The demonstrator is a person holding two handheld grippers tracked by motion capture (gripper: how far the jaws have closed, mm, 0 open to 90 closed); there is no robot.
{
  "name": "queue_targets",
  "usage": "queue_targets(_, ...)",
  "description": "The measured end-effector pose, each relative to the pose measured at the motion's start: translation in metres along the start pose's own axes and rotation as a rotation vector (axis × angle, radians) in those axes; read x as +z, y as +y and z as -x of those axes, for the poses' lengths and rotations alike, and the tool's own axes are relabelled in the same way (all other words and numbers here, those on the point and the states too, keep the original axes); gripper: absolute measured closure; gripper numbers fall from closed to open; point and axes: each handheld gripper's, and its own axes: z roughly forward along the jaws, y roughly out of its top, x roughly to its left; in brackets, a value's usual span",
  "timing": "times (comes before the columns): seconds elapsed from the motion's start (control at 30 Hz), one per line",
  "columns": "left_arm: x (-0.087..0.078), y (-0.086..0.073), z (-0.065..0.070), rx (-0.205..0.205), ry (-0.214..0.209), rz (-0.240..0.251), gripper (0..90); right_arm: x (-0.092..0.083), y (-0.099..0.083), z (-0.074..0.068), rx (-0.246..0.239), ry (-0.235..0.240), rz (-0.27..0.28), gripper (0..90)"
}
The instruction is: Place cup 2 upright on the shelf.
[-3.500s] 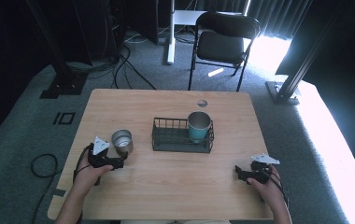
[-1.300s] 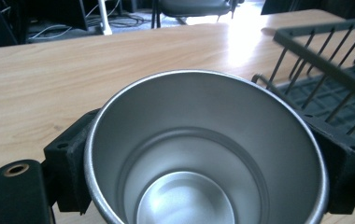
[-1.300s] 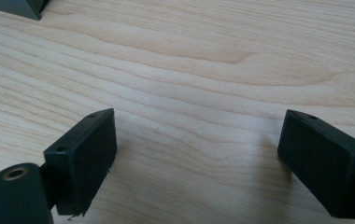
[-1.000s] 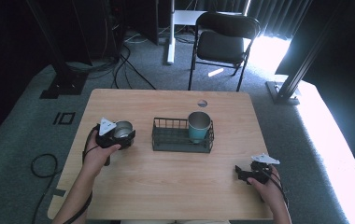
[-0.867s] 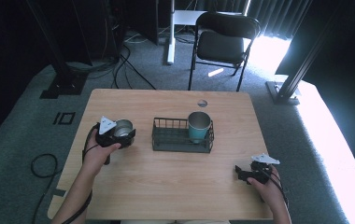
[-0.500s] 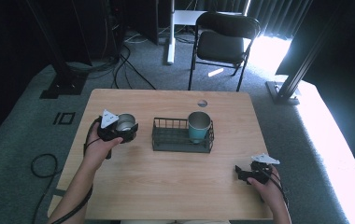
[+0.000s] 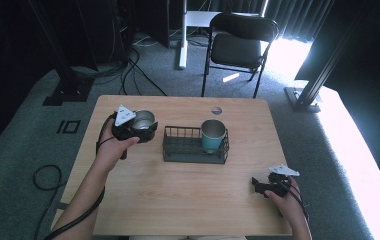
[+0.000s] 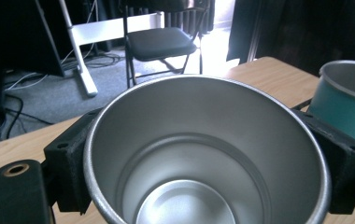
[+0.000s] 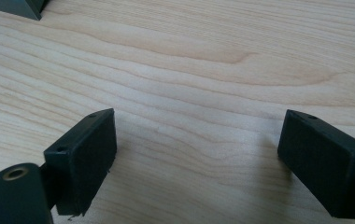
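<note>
Resting at about five o'clock on the wooden table (image 7: 178, 195), the right gripper (image 7: 267, 186) sits low with its jaws spread wide and nothing between them; its own view shows bare wood grain between the two black pads, so it looks parked out of the way, idle while the other hand works.

Farther in, at about ten o'clock, the left gripper (image 7: 139, 129) clamps a steel cup (image 7: 143, 120), one jaw pressed on each side of the wall just under the rim. In the left gripper view the cup (image 8: 203, 154) is upright, mouth up and empty. A side grip below the rim keeps the cup level and leaves its base free to be set down, which suits a carry more than a pour. Whether its base is touching the table I cannot tell.

Just beside it, toward the table's centre, stands a dark wire rack (image 7: 194, 150). A teal cup (image 7: 213, 135) already stands upright in the rack's right end, leaving the left end open. Judging by that, the steel cup is probably bound for the free space beside it.

Beyond the table, at twelve o'clock, a black folding chair (image 7: 238, 47) stands on grey carpet.
</note>
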Motion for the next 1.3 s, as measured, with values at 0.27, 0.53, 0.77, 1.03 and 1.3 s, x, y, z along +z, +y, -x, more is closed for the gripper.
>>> queue_targets(0.27,0.009,0.012,0.015,0.005,-0.043,0.027,13.9,0.0,0.0,0.0,0.0,0.0,0.0,11.3)
queue_targets(0.53,0.019,0.021,0.029,0.013,-0.084,0.036,13.9,0.0,0.0,0.0,0.0,0.0,0.0,11.3)
queue_targets(0.77,0.031,0.027,0.04,0.011,-0.11,0.048,13.9,0.0,0.0,0.0,0.0,0.0,0.0,11.3)
queue_targets(1.03,0.048,0.026,0.056,0.002,-0.149,0.049,13.9,0.0,0.0,0.0,0.001,0.0,0.0,11.3)
queue_targets(1.3,0.061,0.022,0.065,-0.004,-0.151,0.037,13.9,0.0,0.0,0.0,0.0,0.0,0.0,11.3)
